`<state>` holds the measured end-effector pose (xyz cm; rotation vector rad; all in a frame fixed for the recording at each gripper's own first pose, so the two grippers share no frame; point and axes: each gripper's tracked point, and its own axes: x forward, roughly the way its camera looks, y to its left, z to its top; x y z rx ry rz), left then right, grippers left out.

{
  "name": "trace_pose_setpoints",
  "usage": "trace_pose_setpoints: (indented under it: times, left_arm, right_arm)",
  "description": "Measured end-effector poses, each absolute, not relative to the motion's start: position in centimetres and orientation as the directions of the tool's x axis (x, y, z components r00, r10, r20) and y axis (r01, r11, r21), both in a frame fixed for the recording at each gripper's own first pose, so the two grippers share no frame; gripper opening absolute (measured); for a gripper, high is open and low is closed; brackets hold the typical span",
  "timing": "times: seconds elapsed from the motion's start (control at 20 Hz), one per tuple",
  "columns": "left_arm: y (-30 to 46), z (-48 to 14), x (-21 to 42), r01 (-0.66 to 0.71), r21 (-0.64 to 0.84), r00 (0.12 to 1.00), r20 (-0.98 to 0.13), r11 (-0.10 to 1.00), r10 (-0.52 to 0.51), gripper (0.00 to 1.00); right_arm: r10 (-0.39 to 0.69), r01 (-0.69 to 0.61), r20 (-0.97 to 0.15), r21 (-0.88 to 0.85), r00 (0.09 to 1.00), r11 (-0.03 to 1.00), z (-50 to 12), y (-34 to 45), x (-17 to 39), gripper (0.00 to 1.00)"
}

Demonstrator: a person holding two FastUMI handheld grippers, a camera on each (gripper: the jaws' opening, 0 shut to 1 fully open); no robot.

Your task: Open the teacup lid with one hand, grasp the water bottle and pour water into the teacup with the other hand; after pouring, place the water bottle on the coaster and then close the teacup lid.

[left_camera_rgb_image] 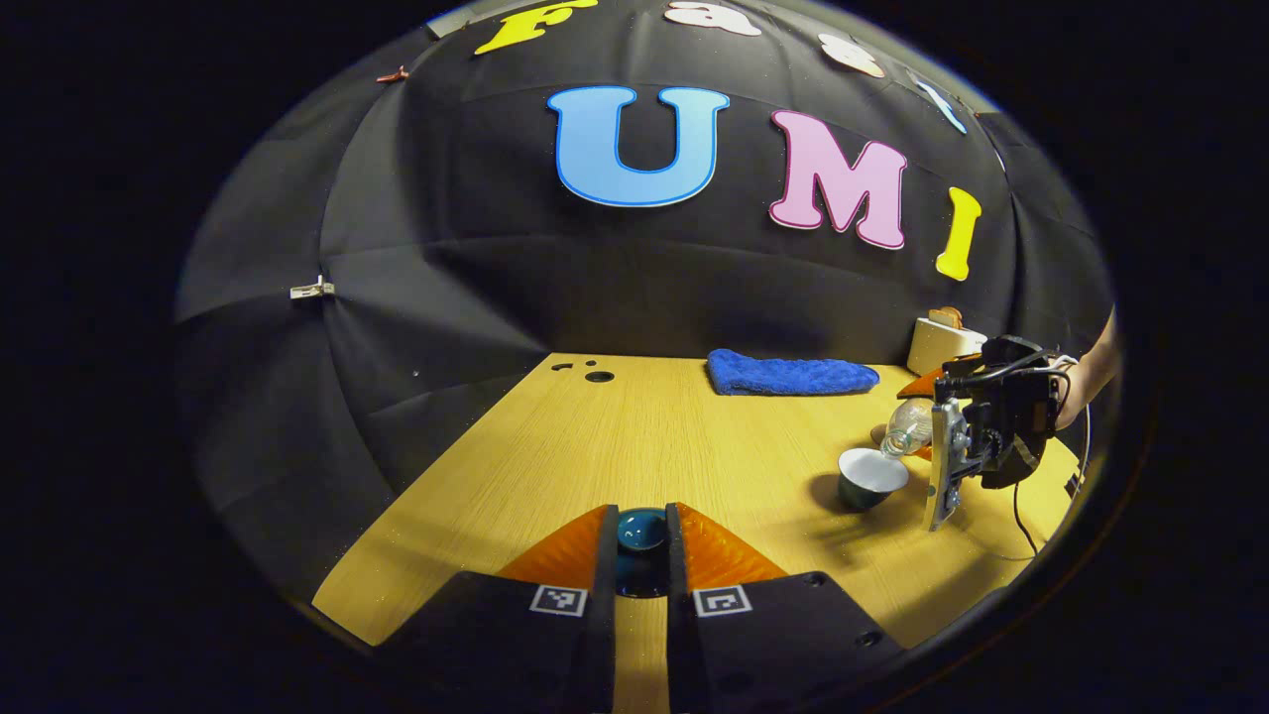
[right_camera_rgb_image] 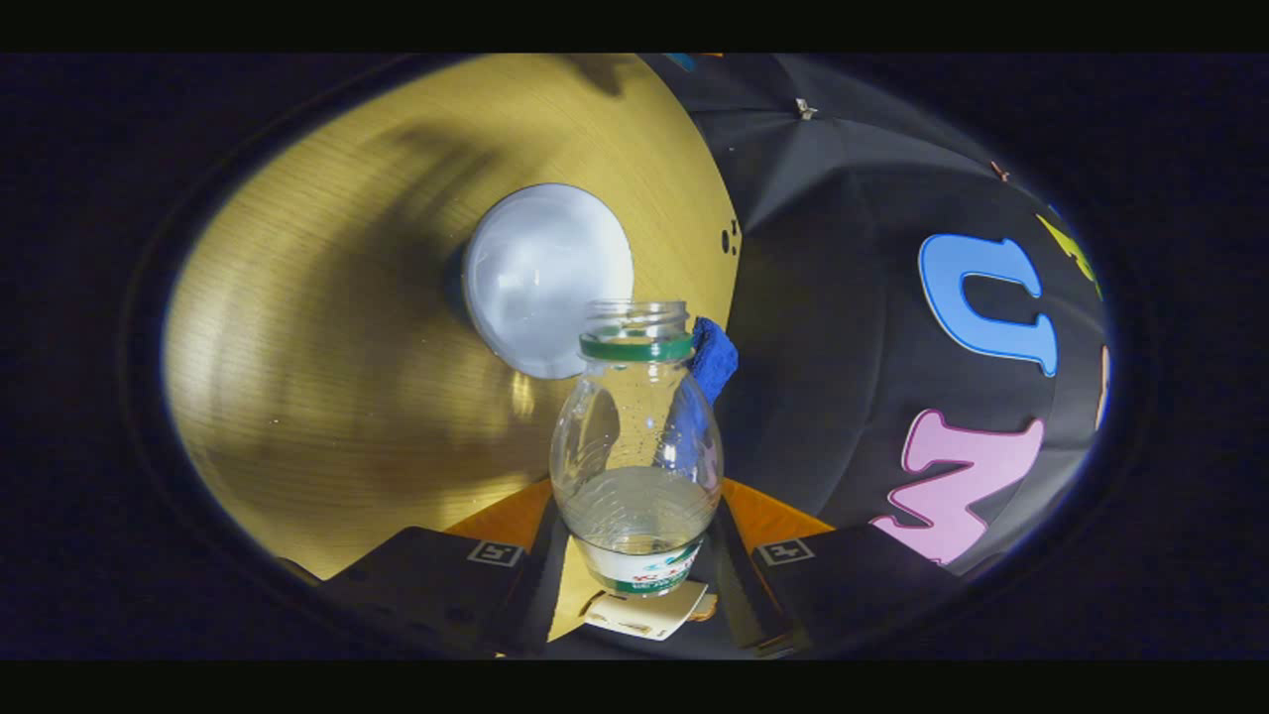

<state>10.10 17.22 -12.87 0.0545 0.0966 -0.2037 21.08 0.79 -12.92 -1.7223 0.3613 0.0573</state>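
Note:
In the left gripper view my left gripper is shut on the dark blue teacup lid, held low over the wooden table. Farther right stands the dark teacup, open, with a white inside. The right gripper, held by a hand, tips the clear water bottle with its mouth over the cup's rim. In the right gripper view my right gripper is shut on the water bottle, uncapped and tilted, mouth next to the teacup. Some water sits in the bottle's lower part.
A folded blue towel lies at the table's back edge. A white toaster-like box stands at the back right, with an orange piece in front of it. Small holes mark the table's far left.

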Motion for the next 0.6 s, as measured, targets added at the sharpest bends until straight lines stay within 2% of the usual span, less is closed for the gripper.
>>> trace_pose_setpoints:
  times: [0.35,0.4,0.45,0.6]
  left_arm:
    - [17.3,-12.7,9.6,0.199,0.042,0.976,-0.099,0.979,-0.194,0.25]
    - [17.3,-12.9,9.6,0.198,0.04,0.976,-0.1,0.979,-0.193,0.21]
    - [17.2,-12.9,9.6,0.198,0.038,0.976,-0.101,0.979,-0.193,0.25]
    - [17.3,-13.2,9.4,0.196,0.035,0.976,-0.103,0.98,-0.191,0.25]
  right_arm:
    - [-0.179,-0.254,-0.216,-0.939,0.96,-0.23,-11.5,1.0,21.9,0.7]
    - [-0.179,-0.259,-0.219,-0.936,0.959,-0.241,-11.5,1.0,22.0,0.7]
    - [-0.176,-0.261,-0.221,-0.93,0.959,-0.257,-11.4,1.1,22.1,0.7]
    - [-0.169,-0.266,-0.223,-0.915,0.96,-0.303,-11.3,1.5,22.1,0.7]
